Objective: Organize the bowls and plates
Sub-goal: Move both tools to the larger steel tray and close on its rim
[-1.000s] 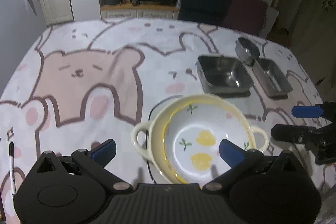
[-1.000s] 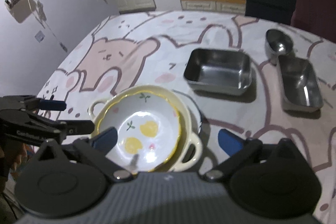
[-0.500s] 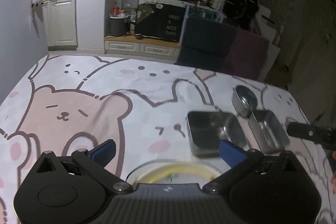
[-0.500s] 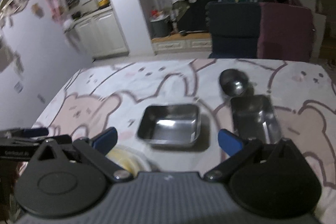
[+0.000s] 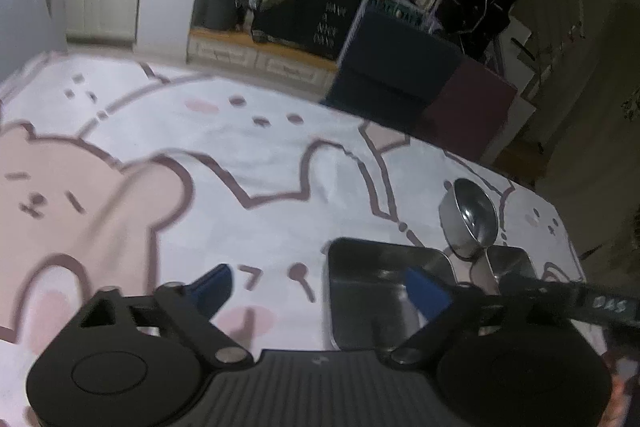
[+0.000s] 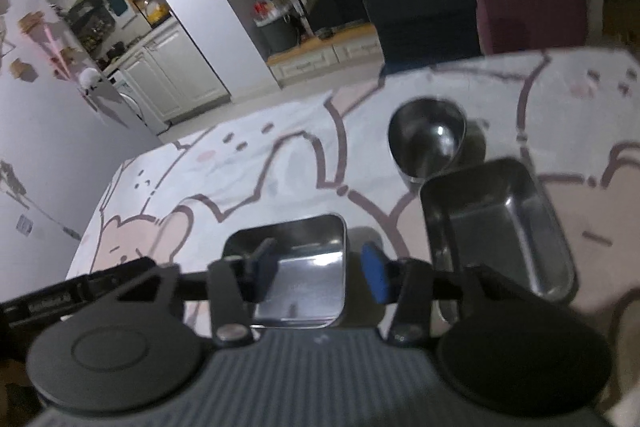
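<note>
A square steel tray [image 5: 372, 291] sits on the bear-print cloth. My left gripper [image 5: 320, 289] is closing, with the tray's left wall between its blue pads, one pad over the inside and one outside, neither pressing. My right gripper [image 6: 320, 269] is also closing and stands narrower over the same square tray [image 6: 304, 279]. That tray's right wall lies between its pads with a gap still showing. Beyond are a rectangular steel tray [image 6: 500, 227] and a round steel bowl [image 6: 428, 139]. The yellow ceramic bowls are out of view.
The bear-print tablecloth [image 5: 240, 155] stretches to the left and far side. A dark blue chair [image 5: 396, 67] and a maroon chair [image 5: 468, 107] stand at the table's far edge. The round bowl [image 5: 470, 219] touches the rectangular tray [image 5: 512, 263] near the right edge.
Both grippers have swept forward from the stacked yellow bowls to the square steel tray. Their jaws have narrowed, the right more than the left.
</note>
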The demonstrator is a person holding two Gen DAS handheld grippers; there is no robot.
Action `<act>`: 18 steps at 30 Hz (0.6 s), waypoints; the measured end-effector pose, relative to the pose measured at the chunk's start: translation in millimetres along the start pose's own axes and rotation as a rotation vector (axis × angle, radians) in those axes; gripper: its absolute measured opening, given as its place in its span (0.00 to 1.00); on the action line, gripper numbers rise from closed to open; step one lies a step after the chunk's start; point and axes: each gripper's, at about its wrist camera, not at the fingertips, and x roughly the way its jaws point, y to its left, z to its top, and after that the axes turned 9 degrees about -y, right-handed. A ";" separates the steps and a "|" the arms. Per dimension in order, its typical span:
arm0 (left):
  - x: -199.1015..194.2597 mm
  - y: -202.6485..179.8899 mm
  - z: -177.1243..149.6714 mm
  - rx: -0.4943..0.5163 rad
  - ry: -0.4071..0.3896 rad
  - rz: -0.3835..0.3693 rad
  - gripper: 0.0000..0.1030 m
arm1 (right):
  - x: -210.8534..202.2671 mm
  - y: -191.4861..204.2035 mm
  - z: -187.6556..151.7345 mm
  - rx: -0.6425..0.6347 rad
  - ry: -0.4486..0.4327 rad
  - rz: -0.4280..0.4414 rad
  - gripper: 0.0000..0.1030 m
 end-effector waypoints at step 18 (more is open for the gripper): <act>58.6 -3.9 -14.6 0.021 0.167 -0.007 0.13 | 60.4 -4.4 -14.3 -0.119 0.144 -0.061 0.17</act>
